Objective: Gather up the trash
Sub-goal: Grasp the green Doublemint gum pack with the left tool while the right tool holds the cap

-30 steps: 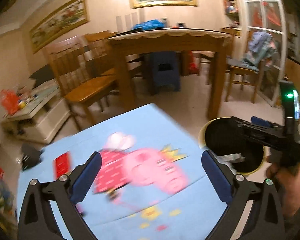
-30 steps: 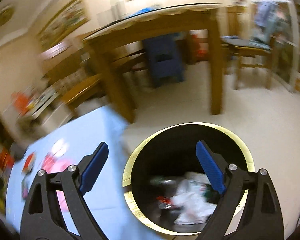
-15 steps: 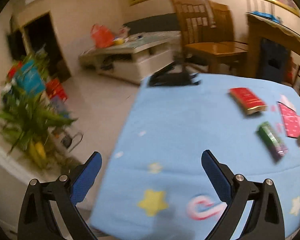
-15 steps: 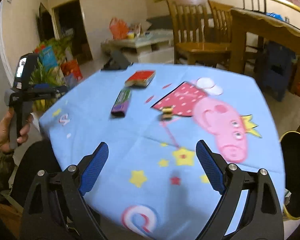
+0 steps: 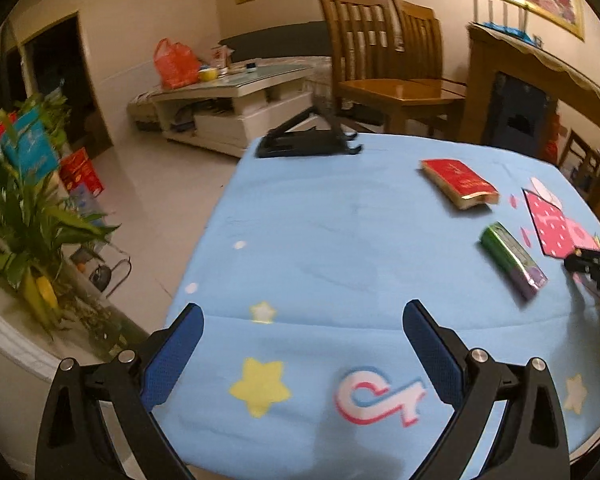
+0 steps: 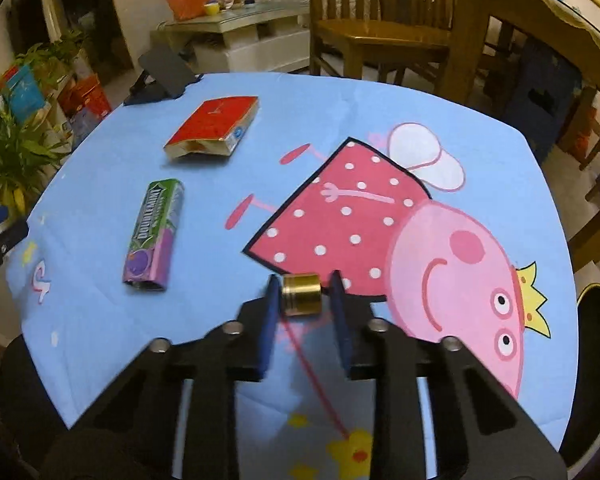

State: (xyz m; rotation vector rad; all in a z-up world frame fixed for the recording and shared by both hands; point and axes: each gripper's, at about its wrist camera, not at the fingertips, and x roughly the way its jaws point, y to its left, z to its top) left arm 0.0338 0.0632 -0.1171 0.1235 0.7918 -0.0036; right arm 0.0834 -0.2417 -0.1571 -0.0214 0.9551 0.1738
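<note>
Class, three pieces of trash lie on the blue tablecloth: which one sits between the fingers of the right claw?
The small gold cylinder, lying on its side between the right claw's fingers. The red box and the green-purple gum pack lie farther off to its left.

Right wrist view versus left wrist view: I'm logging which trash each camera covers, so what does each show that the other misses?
Only the right wrist view shows the right gripper closing around a small gold cap, plus the bin's rim. Only the left shows the open, empty left gripper. Both show the red box and green gum pack on the blue tablecloth.
</note>
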